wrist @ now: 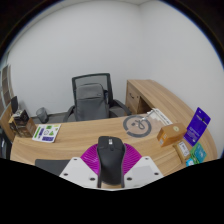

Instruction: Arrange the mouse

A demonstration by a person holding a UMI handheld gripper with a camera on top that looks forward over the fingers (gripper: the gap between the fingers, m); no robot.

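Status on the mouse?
Gripper shut on black mouse, pink pads both sides. Held above wooden desk. Round coaster-like item and boxes beyond; path ahead looks clear.

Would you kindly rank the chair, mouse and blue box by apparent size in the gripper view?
1. Chair
2. Mouse, held between the tool fingers; its nearness to the camera inflates it, so this rank is unsure.
3. Blue box

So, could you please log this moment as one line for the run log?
tool: shut on mouse | mouse: black, between the pink pads, above the desk | mat: just left | chair: beyond desk
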